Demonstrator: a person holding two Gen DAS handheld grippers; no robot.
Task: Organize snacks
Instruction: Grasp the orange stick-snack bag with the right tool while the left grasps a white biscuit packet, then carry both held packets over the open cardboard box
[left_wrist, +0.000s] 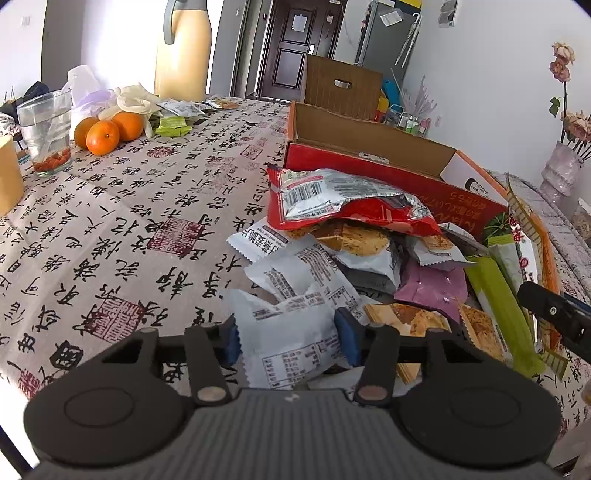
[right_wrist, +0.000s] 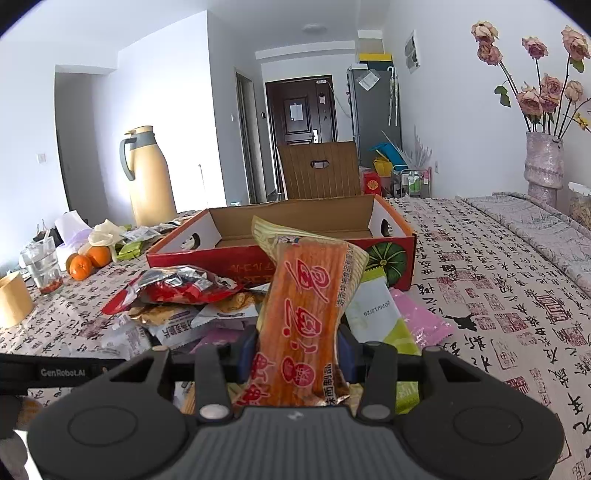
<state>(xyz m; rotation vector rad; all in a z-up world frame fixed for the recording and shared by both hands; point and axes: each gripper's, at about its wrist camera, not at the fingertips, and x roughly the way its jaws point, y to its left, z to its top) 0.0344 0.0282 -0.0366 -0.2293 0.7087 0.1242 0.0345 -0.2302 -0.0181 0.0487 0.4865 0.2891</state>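
Note:
My left gripper (left_wrist: 290, 341) is low over the near edge of a snack pile, its blue pads pressed against both sides of a white printed snack packet (left_wrist: 291, 328). My right gripper (right_wrist: 297, 350) is shut on a long orange snack packet (right_wrist: 306, 295), which it holds upright. Behind the pile stands an open red cardboard box (left_wrist: 369, 136) (right_wrist: 295, 218) with a bare brown inside. A crumpled red bag (left_wrist: 332, 206) (right_wrist: 177, 288) lies on top of the pile. Green and pink packets (right_wrist: 399, 317) lie to the right. A black part of the right gripper (left_wrist: 554, 314) shows at the right edge of the left wrist view.
On the far left of the calligraphy-print tablecloth (left_wrist: 129, 221) stand oranges (left_wrist: 107, 133), a glass (left_wrist: 46, 133), a tall beige thermos (left_wrist: 183, 51) and more packets. A vase of dried roses (right_wrist: 543, 166) stands at the far right. A brown chair back (right_wrist: 321, 170) rises behind the box.

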